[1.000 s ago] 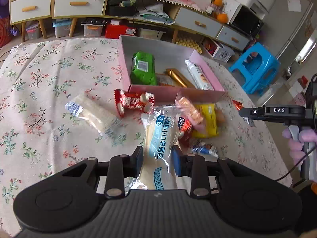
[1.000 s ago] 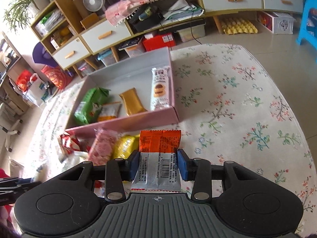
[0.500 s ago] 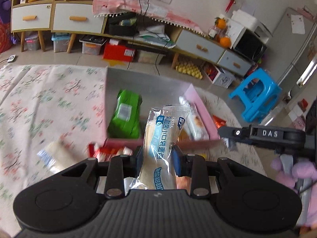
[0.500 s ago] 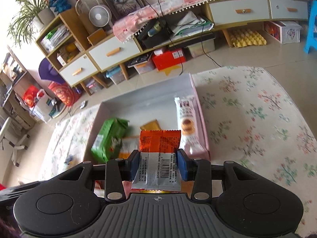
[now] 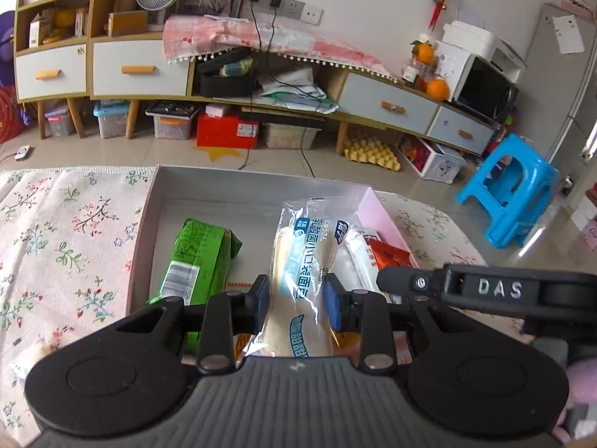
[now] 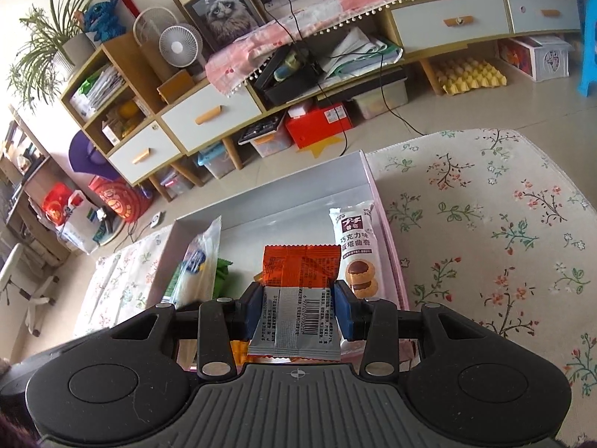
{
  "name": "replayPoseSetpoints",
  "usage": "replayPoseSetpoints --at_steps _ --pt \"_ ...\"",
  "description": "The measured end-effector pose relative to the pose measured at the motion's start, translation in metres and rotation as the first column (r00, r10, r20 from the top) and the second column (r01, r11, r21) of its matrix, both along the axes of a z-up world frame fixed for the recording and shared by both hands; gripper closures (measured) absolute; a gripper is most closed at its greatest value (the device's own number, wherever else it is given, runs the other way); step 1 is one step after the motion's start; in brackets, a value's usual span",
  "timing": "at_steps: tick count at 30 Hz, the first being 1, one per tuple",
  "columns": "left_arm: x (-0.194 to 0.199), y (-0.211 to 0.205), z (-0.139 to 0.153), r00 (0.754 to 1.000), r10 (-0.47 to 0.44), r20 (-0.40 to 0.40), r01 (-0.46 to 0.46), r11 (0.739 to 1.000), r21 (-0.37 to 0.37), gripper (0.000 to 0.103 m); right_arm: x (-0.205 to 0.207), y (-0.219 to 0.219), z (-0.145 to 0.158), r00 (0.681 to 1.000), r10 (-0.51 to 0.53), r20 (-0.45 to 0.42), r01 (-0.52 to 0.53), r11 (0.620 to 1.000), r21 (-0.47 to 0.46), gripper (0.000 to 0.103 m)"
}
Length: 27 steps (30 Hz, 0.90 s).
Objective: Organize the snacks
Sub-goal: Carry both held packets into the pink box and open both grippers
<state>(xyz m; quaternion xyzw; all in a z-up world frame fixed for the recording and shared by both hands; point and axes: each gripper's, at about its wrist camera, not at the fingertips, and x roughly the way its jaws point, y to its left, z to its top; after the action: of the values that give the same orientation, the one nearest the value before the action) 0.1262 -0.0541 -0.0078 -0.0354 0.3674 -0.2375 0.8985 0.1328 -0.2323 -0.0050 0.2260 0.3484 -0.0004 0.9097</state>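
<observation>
Two packets are in your grips right now, both over the open pink-walled cardboard box (image 5: pixel 377 209). Your left gripper (image 5: pixel 297 296) is pinching a long clear-wrapped bread roll with blue print (image 5: pixel 304 257), pads pressed on either side of its middle; your right gripper (image 6: pixel 297 308) is pinching a flat orange foil snack packet with a silver barcode back (image 6: pixel 298 291) the same way.

What changed: a second ago both grippers were low over the flowered tablecloth (image 5: pixel 67 239), loose snacks spread ahead of the left one and the box farther off. Now you've lifted and carried forward, so the box floor sits directly under and ahead of both sets of fingers. The loose pile has dropped behind the left gripper, out of view.

Relative to the left gripper: a green crinkled snack bag (image 5: pixel 197 257) lies in the box just ahead and to its left; bare box floor is straight ahead past the roll's tip. Relative to the right gripper: a white chocolate-tart cookie packet (image 6: pixel 356 254) lies just ahead and to its right against the box wall, and your left gripper's roll shows off to its left.

Meaning for the task: transport looks about done for both items, release not yet done. Probably lower a bit and let go. Watch crowding, since the two grippers are close together over one box and the roll could land on the green bag. More snacks likely remain outside.
</observation>
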Motion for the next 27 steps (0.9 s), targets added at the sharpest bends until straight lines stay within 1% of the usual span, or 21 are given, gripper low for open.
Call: replayPoseSetpoints --at_steps 5,10,12,16,18,19,20,21,22,24,26,27 --pt "0.0029 -0.0039 -0.0062 0.999 0.039 0.014 -0.04 0.998 0.054 0.074 0.0023 0.0032 -0.0038 1.0 0.005 0.009 -0.005 1.0 -0.027 0.063" --pt "0.005 -0.0006 -0.0086 0.998 0.055 0.005 -0.055 0.996 0.064 0.075 0.0034 0.0029 -0.0078 1.0 0.003 0.004 -0.003 1.0 -0.031 0.063" --pt "0.0063 0.0017 -0.0085 0.998 0.059 -0.001 -0.058 0.997 0.059 0.078 0.0033 0.0027 -0.0076 1.0 0.0 0.005 0.0 1.0 -0.03 0.063" --pt "0.008 0.0047 -0.0059 0.998 0.059 -0.006 -0.059 0.998 0.022 0.078 0.0021 0.0024 -0.0066 1.0 -0.001 0.014 0.001 1.0 -0.025 0.062" --pt "0.0087 0.0057 -0.0053 0.998 0.061 -0.011 -0.061 0.998 0.007 0.073 0.0009 0.0017 -0.0057 1.0 -0.005 0.024 0.005 1.0 -0.017 0.059" --pt "0.0085 0.0053 -0.0052 0.998 0.063 -0.013 -0.063 0.998 0.003 0.064 0.0005 0.0008 -0.0051 1.0 -0.008 0.025 0.008 1.0 -0.011 0.056" --pt "0.0083 0.0054 -0.0052 0.998 0.062 -0.016 -0.062 0.998 0.0 0.055 0.0008 -0.0002 -0.0045 1.0 -0.008 0.021 0.008 1.0 0.001 0.047" --pt "0.0083 0.0054 -0.0049 0.998 0.059 -0.016 -0.059 0.998 0.0 0.052 0.0008 -0.0019 -0.0039 1.0 -0.008 0.019 0.008 1.0 0.016 0.039" --pt "0.0079 0.0045 -0.0046 0.998 0.055 -0.015 -0.055 0.998 0.004 0.048 0.0004 -0.003 -0.003 1.0 -0.01 0.02 0.01 1.0 0.024 0.036" --pt "0.0063 0.0029 -0.0041 0.999 0.046 -0.01 -0.046 0.999 0.02 0.045 -0.0011 -0.0039 -0.0002 1.0 -0.01 0.027 0.01 1.0 0.025 0.033" --pt "0.0042 0.0017 -0.0033 0.999 0.04 -0.006 -0.04 0.999 0.035 0.039 -0.002 -0.0047 0.0012 1.0 -0.004 0.028 0.004 1.0 0.026 0.031" --pt "0.0028 0.0016 -0.003 0.999 0.038 -0.005 -0.038 0.999 0.038 0.038 -0.0028 -0.0052 0.0015 1.0 -0.001 0.028 0.001 1.0 0.028 0.029"
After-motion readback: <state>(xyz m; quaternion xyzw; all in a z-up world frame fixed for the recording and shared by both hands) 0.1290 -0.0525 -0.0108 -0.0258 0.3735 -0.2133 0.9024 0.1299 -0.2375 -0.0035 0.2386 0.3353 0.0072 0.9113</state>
